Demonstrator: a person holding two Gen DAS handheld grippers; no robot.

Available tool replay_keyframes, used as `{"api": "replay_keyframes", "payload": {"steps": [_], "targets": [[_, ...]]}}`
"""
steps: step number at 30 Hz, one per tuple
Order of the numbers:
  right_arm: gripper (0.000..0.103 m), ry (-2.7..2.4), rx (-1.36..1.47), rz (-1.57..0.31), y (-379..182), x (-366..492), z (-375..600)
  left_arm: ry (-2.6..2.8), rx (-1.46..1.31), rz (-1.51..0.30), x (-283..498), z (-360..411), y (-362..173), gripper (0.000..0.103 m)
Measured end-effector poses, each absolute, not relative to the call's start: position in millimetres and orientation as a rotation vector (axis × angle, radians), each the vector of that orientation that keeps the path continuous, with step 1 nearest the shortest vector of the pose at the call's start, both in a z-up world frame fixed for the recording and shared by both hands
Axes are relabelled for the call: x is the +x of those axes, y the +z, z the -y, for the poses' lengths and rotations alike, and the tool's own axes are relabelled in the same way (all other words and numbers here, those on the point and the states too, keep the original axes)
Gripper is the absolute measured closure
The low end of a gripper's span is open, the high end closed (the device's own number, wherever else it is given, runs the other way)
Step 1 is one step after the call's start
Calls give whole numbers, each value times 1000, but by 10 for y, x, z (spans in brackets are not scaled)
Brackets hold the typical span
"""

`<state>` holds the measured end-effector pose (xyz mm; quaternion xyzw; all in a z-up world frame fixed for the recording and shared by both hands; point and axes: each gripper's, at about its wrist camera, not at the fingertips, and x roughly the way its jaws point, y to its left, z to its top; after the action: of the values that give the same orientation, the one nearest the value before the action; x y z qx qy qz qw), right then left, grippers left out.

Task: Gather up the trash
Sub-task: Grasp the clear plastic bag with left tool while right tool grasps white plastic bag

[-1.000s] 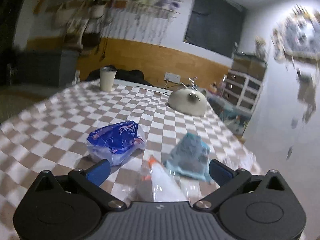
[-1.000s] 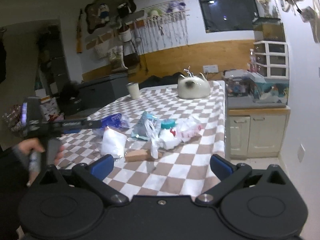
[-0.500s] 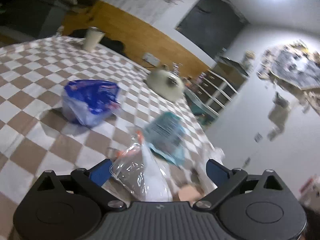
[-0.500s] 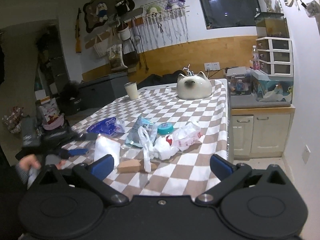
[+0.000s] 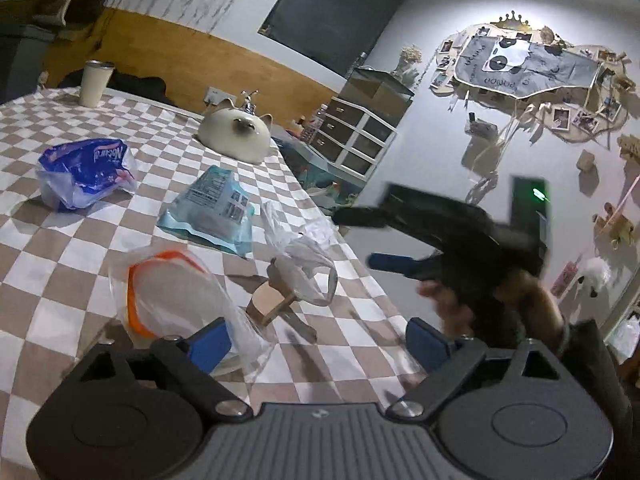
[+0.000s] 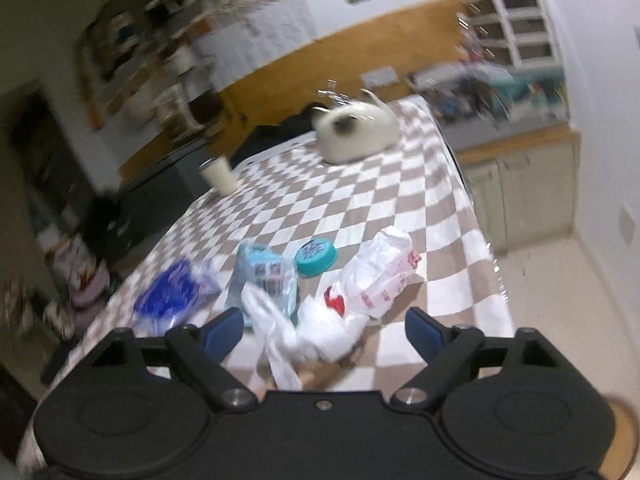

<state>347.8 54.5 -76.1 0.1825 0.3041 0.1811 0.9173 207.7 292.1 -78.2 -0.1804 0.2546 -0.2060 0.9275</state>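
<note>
Trash lies on the checked tablecloth [image 5: 60,264]. A clear bag with an orange rim [image 5: 168,292] lies against the left finger of my left gripper [image 5: 318,344]. A crumpled clear bag [image 5: 300,264] and a brown cardboard piece [image 5: 268,304] lie just ahead of it. Its jaws are closing, wide apart, pressing nothing. My right gripper [image 6: 323,331] hovers over a white bag with red print [image 6: 376,280], and its jaws are closing without touching it. A teal packet [image 6: 264,276], a teal lid [image 6: 316,258] and a blue bag [image 6: 176,292] lie beyond. A hand holds the right gripper [image 5: 372,240] past the table's right edge.
A cat-shaped white ornament [image 5: 236,136] and a cream cup [image 5: 94,82] stand at the far end of the table. White drawers [image 5: 356,136] and a low cabinet [image 6: 520,196] stand beyond the right edge of the table.
Both grippers have come closer to the trash pile. The left view swung right and now shows the right gripper. The right view rolled and dipped. Both pairs of jaws have narrowed a little.
</note>
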Motion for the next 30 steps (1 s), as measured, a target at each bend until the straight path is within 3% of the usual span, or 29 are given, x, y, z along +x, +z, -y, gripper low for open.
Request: {"api": "replay_keyframes", "payload": {"steps": [8, 12, 13, 15, 16, 20, 23, 25, 30], "targets": [[21, 254, 550, -806, -1151, 3958, -816, -194, -427, -501, 2076, -2960, -836, 27], [24, 231, 489, -760, -1190, 3901, -937, -150, -509, -509, 2119, -2999, -875, 38], [28, 231, 482, -757, -1179, 3897, -930, -144, -522, -512, 2130, -2993, -882, 41], [48, 236, 472, -761, -1185, 3887, -923, -136, -535, -519, 2155, -2964, -891, 45], [52, 256, 479, -769, -1199, 3890, -909, -132, -535, -524, 2168, -2946, -891, 46], [54, 323, 413, -772, -1168, 3850, -895, -98, -509, -545, 2238, -2886, -904, 53], [56, 365, 361, -762, -1131, 3811, -869, -75, -497, -554, 2253, -2878, -902, 66], [57, 392, 338, -749, -1088, 3766, -825, -63, -488, -568, 2264, -2863, -901, 89], [58, 446, 303, -708, -937, 3589, -693, -49, -445, -576, 2228, -2801, -885, 94]]}}
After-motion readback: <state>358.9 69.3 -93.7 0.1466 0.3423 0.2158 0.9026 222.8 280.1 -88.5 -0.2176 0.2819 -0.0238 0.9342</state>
